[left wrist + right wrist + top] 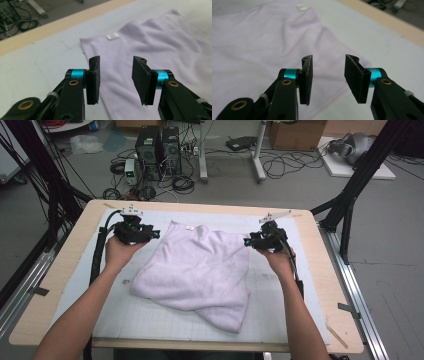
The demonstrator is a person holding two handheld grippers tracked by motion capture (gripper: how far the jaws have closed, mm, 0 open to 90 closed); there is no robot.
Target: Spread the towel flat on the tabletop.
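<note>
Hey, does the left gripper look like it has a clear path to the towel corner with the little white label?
Probably yes. The left gripper hangs open beside the towel, its jaws apart with nothing between them, and the label lies just ahead on the flat corner with nothing in the way.

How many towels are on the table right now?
1: a pale lilac towel lies rumpled mid-table, between the left gripper and right gripper. Its folds could hide another.
</note>
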